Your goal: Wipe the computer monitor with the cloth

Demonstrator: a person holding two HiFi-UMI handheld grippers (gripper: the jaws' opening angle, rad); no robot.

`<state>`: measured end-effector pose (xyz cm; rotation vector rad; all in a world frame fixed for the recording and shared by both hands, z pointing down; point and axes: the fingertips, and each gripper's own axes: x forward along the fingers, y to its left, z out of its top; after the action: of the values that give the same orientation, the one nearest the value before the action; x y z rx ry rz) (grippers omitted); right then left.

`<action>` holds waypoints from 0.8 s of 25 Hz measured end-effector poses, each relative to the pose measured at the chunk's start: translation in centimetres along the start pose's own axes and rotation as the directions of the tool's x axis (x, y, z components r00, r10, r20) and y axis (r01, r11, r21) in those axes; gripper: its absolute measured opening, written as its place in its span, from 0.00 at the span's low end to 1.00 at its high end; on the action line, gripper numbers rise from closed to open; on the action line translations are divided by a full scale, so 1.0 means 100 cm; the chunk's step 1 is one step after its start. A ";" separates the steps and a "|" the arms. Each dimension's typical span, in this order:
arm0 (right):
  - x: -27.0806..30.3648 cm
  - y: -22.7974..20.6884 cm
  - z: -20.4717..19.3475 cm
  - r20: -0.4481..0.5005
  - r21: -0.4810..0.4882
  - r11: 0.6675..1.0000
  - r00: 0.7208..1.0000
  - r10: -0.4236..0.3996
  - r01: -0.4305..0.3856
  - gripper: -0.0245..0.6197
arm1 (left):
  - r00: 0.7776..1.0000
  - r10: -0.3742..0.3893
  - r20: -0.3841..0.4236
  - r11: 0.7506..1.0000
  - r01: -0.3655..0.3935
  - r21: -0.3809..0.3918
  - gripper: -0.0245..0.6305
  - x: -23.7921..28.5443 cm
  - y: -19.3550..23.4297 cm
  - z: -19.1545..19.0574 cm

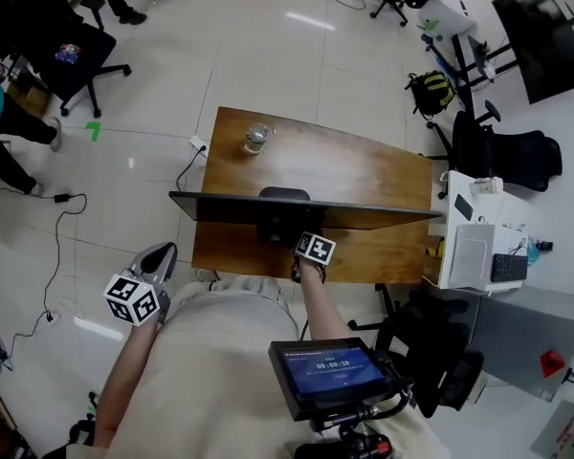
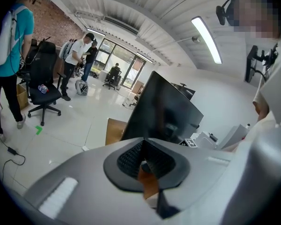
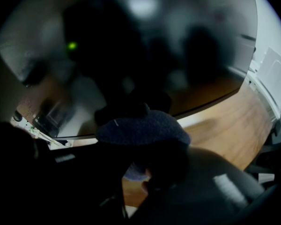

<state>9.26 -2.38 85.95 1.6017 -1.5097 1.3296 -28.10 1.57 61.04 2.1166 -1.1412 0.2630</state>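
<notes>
The black monitor [image 1: 364, 210] stands on the wooden desk [image 1: 364, 165], seen from above as a thin dark edge. My right gripper [image 1: 311, 247] is right in front of its screen, near the middle. It is shut on a dark blue cloth [image 3: 143, 125], which is bunched at the jaw tips close against the reflective screen [image 3: 145, 46]. I cannot tell whether cloth and glass touch. My left gripper [image 1: 161, 254] hangs off the desk's left front corner, shut and holding nothing [image 2: 145, 159]. From there the monitor [image 2: 164, 109] shows at an angle.
A small glass object [image 1: 256, 139] sits at the desk's far edge. A white cabinet [image 1: 474, 242] with a keyboard stands to the right. A power strip [image 1: 199, 144] and cables lie on the floor at left. Office chairs [image 1: 77, 51] and people stand beyond.
</notes>
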 end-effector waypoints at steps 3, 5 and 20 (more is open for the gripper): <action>0.002 0.022 -0.006 0.014 -0.012 0.997 0.997 0.074 -0.074 0.17 | 1.000 -0.010 -0.014 1.000 0.010 0.006 0.03 -0.002 0.005 -0.001; 0.005 0.039 -0.011 0.009 -0.044 0.992 0.993 0.115 -0.114 0.17 | 1.000 -0.015 -0.018 1.000 0.015 0.010 0.03 -0.003 0.008 0.000; 0.028 0.127 -0.037 0.001 -0.144 0.972 0.982 0.189 -0.187 0.17 | 1.000 -0.002 -0.028 1.000 0.003 0.022 0.03 -0.034 0.049 0.002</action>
<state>-4.23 -2.76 86.94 1.4107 -1.7609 1.2777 -34.09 1.88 61.64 2.1265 -1.1237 0.3046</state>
